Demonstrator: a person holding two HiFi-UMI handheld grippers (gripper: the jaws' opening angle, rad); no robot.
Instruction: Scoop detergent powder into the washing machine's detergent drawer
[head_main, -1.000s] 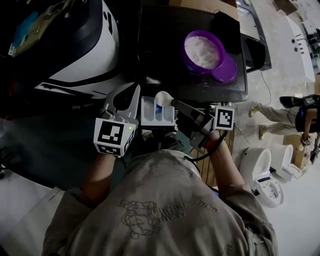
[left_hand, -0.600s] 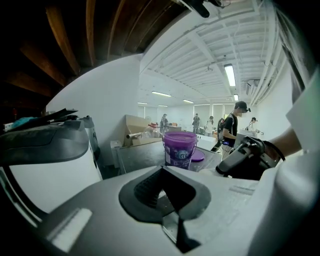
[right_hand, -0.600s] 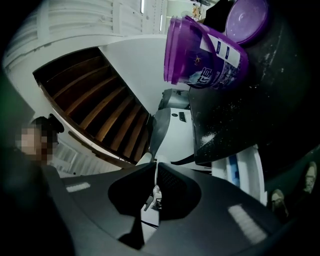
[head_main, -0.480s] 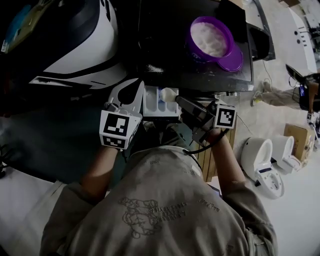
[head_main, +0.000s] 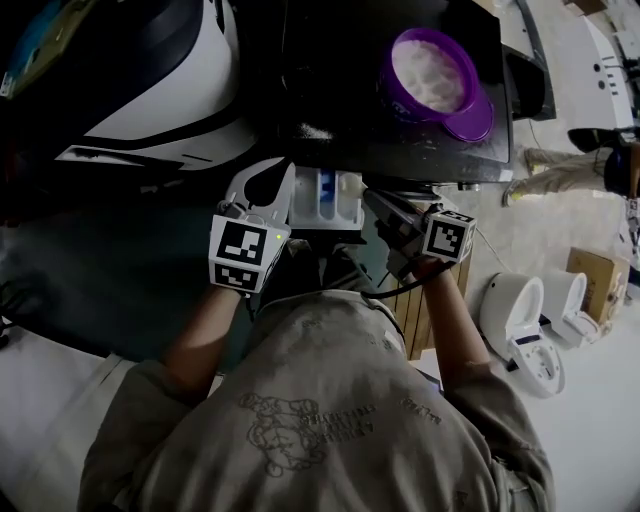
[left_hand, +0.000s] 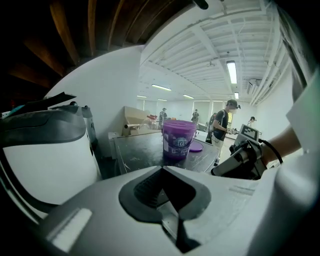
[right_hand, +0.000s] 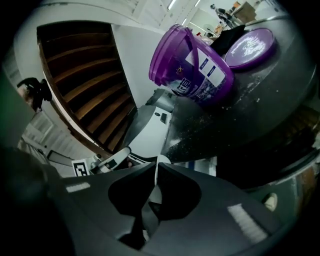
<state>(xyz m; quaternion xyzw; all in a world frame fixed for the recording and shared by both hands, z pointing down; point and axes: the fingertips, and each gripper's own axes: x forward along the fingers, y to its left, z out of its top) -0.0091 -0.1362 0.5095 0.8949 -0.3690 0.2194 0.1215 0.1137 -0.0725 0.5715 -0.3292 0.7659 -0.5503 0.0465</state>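
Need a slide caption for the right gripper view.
Right gripper, shut on white scoop, faces purple tub and lid on dark table.

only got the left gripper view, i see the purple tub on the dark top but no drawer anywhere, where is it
Observer: In the head view the detergent drawer is pulled out at the near edge of the dark top, between the left gripper and the right one.
Operator: is the right one holding the scoop, i only see its body
Observer: Yes. The right gripper view shows the right gripper shut on the white scoop.
Operator: is there powder in the tub
Observer: From above, the purple tub is open and holds white powder; its lid lies beside it.
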